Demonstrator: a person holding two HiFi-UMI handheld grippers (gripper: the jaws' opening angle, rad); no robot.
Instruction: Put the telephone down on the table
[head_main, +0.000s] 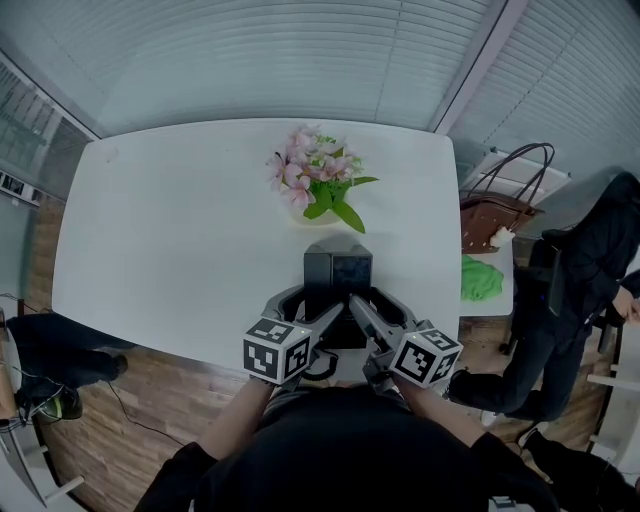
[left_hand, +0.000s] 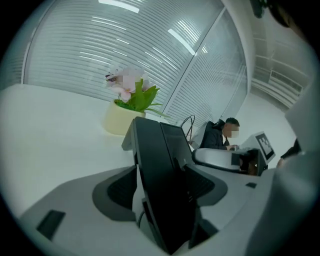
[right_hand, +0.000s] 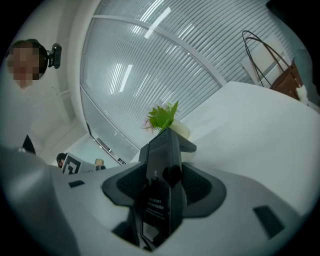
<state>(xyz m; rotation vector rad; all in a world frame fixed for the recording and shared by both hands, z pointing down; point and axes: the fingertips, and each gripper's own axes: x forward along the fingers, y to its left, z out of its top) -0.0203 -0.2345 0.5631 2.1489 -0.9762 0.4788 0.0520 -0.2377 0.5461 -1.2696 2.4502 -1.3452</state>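
Telephone (head_main: 338, 275), black and upright, stands at the near edge of the white table (head_main: 150, 250) and seems to rest on it, so the set-down looks almost done. The left gripper (head_main: 312, 318) has its jaws apart around it, a sliver of gap showing. The right gripper (head_main: 378, 318) looks clamped on it and should let go next, then both withdraw without tipping it

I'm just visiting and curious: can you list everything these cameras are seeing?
table: one, white, centre
potted flowers: one, pink with green leaves, table's far middle
telephone: one, black, table's near edge, between both grippers' jaws
cloth: one, green, right of table
handbag: one, brown, right of table, behind cloth
people: two, dark clothes, one at right, one's legs at left
grippers: two, grey with marker cubes; left gripper open around telephone, right gripper shut on it
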